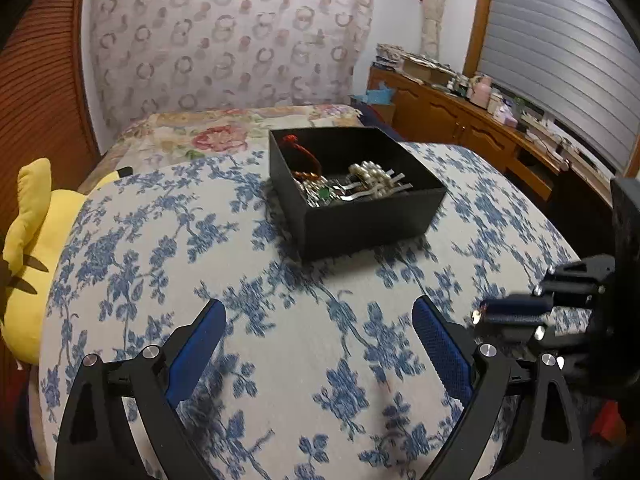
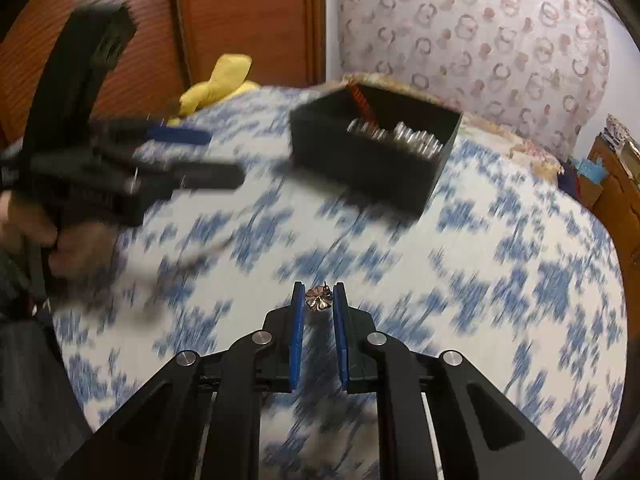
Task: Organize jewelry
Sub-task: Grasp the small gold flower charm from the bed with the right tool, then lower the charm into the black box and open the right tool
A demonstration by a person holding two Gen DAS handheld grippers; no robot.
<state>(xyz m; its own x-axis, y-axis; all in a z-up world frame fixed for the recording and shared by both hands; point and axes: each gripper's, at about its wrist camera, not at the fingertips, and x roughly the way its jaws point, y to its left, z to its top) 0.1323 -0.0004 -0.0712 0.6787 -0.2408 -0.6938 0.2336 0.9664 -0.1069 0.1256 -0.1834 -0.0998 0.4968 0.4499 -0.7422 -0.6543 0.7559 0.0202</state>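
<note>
A black open box (image 1: 360, 208) sits on the blue-flowered cloth and holds pearl pieces (image 1: 372, 178), a red cord and other jewelry. It also shows, blurred, in the right wrist view (image 2: 372, 160). My left gripper (image 1: 320, 340) is open and empty, above the cloth in front of the box. My right gripper (image 2: 319, 300) is shut on a small gold flower-shaped earring (image 2: 318, 299), held above the cloth short of the box. The right gripper shows at the right edge of the left wrist view (image 1: 520, 308); the left one shows at the left of the right wrist view (image 2: 192, 156).
A yellow plush toy (image 1: 28, 248) lies at the left edge of the table. A patterned cushion (image 1: 224, 40) stands behind. A wooden sideboard (image 1: 480, 132) with clutter runs along the right under a shuttered window.
</note>
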